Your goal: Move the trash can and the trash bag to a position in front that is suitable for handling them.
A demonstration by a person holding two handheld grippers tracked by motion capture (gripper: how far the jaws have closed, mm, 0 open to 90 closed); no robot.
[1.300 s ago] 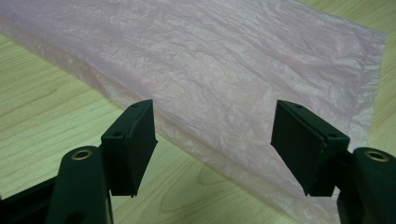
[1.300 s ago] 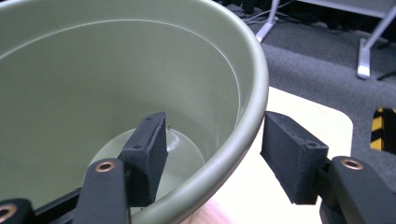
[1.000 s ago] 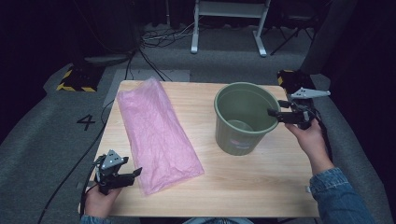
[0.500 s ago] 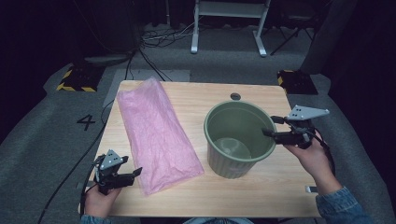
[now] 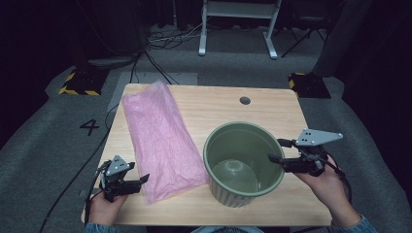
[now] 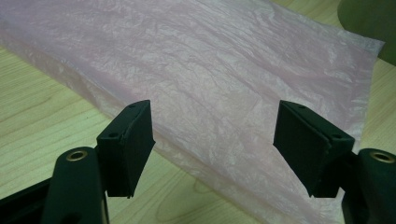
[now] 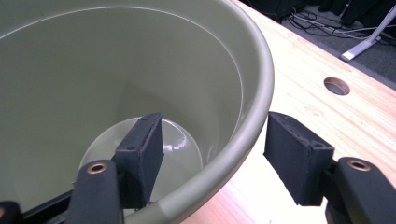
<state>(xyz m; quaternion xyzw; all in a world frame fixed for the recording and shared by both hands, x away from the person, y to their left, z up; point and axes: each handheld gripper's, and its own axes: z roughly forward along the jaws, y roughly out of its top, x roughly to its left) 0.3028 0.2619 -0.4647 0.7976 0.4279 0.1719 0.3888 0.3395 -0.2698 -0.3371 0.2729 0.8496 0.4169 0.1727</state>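
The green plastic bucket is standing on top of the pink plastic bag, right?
Not quite. In the high view, the green plastic bucket stands on the bare wooden table, just beside the pink plastic bag, not on top of it.

Each tool, left and right: black body, two black rectangular pads, brass-ringed screw holes, grey three-cornered top plate, trailing black cable.

bag left, bucket right, on table

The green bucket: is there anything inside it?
No, the green bucket is empty in the high view; its bare, shiny bottom shows, and the pink bag lies beside it.
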